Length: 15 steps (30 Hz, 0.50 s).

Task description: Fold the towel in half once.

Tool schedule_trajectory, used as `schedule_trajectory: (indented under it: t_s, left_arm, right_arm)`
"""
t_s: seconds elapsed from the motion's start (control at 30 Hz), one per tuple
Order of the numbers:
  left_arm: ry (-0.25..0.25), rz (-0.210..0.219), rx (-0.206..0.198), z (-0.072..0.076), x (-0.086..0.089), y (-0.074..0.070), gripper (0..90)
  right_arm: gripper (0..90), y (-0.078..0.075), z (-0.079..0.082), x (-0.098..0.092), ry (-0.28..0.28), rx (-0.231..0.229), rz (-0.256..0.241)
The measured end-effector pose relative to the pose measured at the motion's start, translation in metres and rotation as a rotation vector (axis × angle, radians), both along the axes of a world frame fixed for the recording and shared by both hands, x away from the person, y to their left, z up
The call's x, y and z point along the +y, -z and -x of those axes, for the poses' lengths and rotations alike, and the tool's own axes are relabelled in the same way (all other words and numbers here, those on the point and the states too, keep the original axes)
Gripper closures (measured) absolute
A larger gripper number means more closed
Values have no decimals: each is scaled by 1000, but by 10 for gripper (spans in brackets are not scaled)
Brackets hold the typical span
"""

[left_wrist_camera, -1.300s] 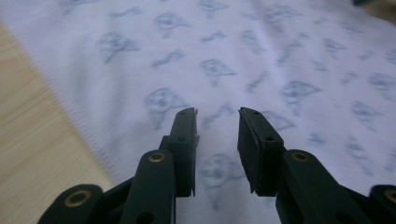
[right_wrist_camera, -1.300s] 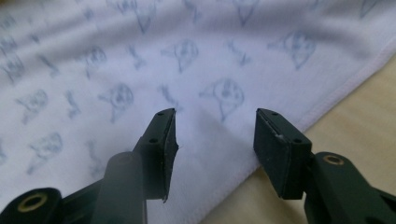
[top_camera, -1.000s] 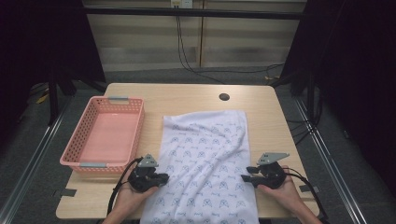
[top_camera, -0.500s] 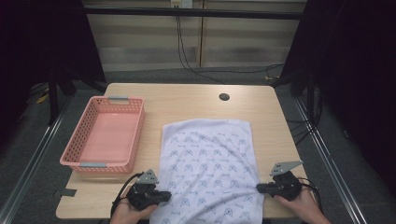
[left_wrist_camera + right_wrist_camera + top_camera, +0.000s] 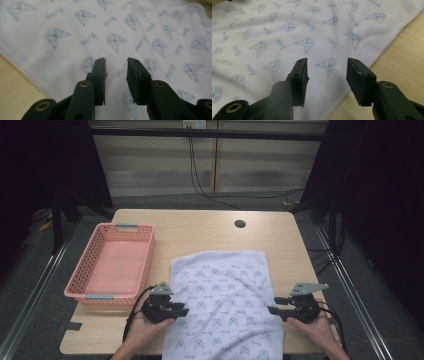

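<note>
Soft white cloth (image 5: pixel 223 307) lies spread across the lower middle of the high view, its near end running off the bottom edge of the table (image 5: pixel 200 227). It's a thin woven sheet, roughly rectangular, printed all over with pale blue three-cornered motifs and small script, a few shallow creases across it and a stitched hem along the edge. One cloth, one basket, two grippers.

The left gripper (image 5: pixel 181 311) sits at the cloth's left edge, lower left of centre, cupped in a hand (image 5: pixel 142 330). In the left gripper view its black fingers (image 5: pixel 100 75) stand narrowly apart over the print, nothing between them. The right gripper (image 5: pixel 273 308) is at the cloth's right edge, held by the other hand (image 5: pixel 320 330); in the right gripper view its fingers (image 5: pixel 299 77) are spread wider, empty, hovering above the hem where cloth meets bare wood, though whether they touch the fabric is hard to judge.

At the left sits a pink plastic basket (image 5: pixel 82 270), rectangular, perforated walls, a grey handle at each short end, well apart from the cloth.

The table is pale wood-grain laminate with rounded corners and one dark round cable hole (image 5: pixel 240 224) towards the upper right. Around it: grey floor, dark curtains at both sides, cables trailing down a pale back wall.
</note>
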<state>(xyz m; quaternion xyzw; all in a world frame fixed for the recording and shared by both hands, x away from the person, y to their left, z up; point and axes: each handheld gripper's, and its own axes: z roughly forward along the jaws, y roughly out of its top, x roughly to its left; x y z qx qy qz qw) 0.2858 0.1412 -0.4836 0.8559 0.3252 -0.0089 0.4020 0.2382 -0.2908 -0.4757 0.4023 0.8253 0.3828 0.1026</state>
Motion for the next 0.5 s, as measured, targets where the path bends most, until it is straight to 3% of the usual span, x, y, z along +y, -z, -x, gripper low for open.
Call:
schedule_trajectory:
  t_s: [0.03, 0.07, 0.1, 0.13, 0.17, 0.23, 0.33, 0.37, 0.4, 0.47, 0.5]
  left_arm:
    - [8, 2, -15, -9, -3, 1, 679]
    - [8, 2, -15, -9, -3, 1, 677]
    - [-9, -5, -9, -18, -3, 4, 668]
    - [-9, -5, -9, -18, -3, 4, 657]
    - [-27, -11, -4, -21, -2, 9, 653]
    - [-19, -35, -41, -14, 0, 15, 624]
    - [-10, -35, -37, -10, 1, 14, 611]
    - [-11, -33, -42, -10, 1, 15, 611]
    - [-10, -31, -41, -10, 1, 15, 611]
    - [-14, -30, -42, -10, 1, 15, 611]
    - [-20, -28, -44, -8, 1, 15, 611]
  right_arm:
    - [483, 4, -14, 4, 6, 4, 12]
    - [483, 4, -14, 4, 6, 4, 12]
    - [478, 8, -25, 9, -7, 12, 12]
    - [478, 8, -25, 9, -7, 12, 12]
    - [477, 14, -35, 15, -3, 9, 27]
    - [479, 18, -43, 19, -8, -2, 58]
    - [490, 18, -46, 19, -9, -17, 76]
    - [540, 20, -47, 20, -8, -1, 89]
    - [553, 23, -45, 21, -9, -14, 115]
    - [601, 22, -43, 21, -4, -12, 121]
    - [720, 21, -39, 20, -9, -5, 127]
